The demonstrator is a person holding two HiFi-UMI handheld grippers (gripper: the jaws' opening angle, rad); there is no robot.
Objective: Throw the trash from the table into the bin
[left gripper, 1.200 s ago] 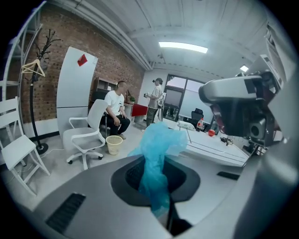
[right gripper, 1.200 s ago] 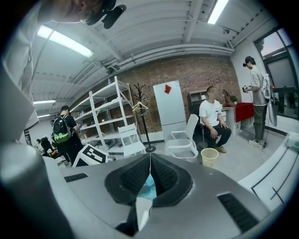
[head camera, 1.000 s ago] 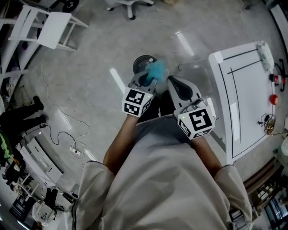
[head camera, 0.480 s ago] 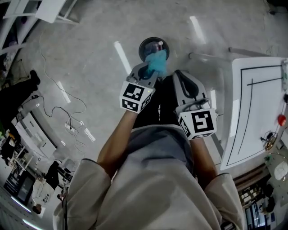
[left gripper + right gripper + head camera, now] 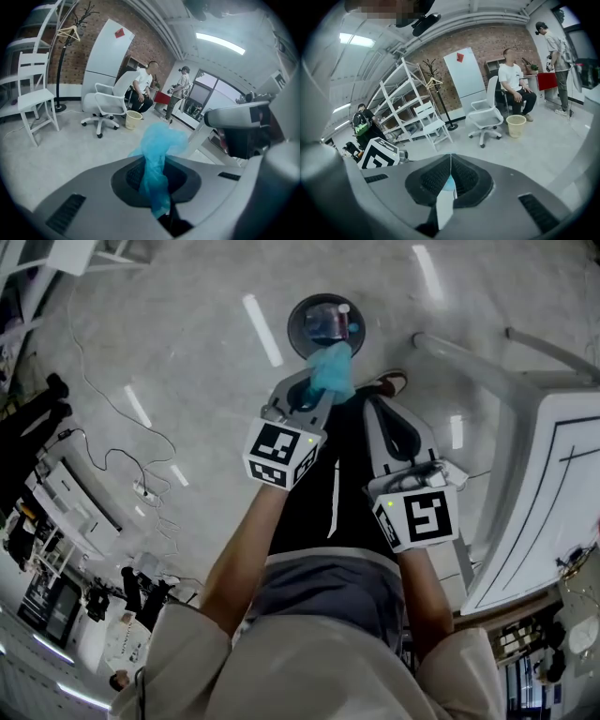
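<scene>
Blue wad [image 5: 157,159] looks light, soft and crushable: left tool [image 5: 317,399] pinching its bunched lower end suffices; right tool [image 5: 451,157] pressed together, empty.

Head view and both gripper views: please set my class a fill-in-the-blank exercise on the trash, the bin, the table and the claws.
The trash in the left claw is ___ in colour.
The bin stands on the ___.
The white table is on the person's ___ side.
The right claw is ___, its pads meeting.
Missing words: blue, floor, right, shut.
</scene>
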